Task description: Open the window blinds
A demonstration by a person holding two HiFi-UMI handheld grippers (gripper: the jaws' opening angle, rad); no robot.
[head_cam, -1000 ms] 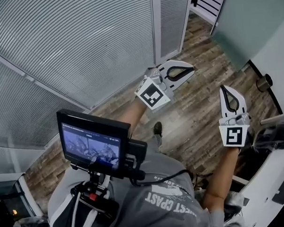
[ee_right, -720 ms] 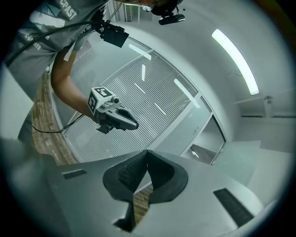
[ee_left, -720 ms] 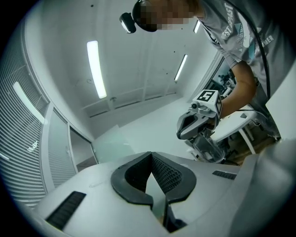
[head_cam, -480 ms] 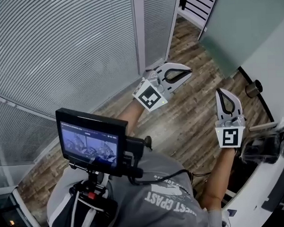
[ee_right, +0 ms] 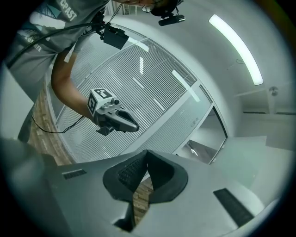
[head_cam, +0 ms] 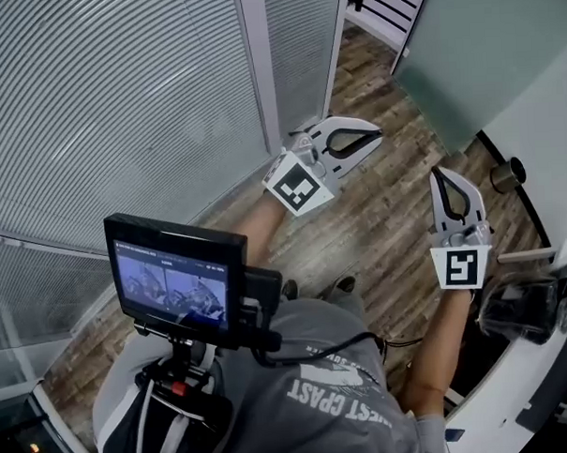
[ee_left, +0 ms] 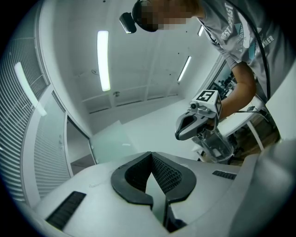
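both grippers are held level over the wooden floor (head_cam: 387, 226), each with its jaws together and nothing between them. the left gripper (head_cam: 379, 130) is near the window blinds (head_cam: 119, 106), just beside the partition frame. the right gripper (head_cam: 438, 173) is well apart from them. the blinds hang lowered, slats apparently turned shut, at the upper left of the head view. no tilt wand or cord can be made out.

risks:
- closed jaws cannot take a control and must part first.
- a tip pushed into the slats would likely bend them.
- gripping a slat instead of the control would not open them.
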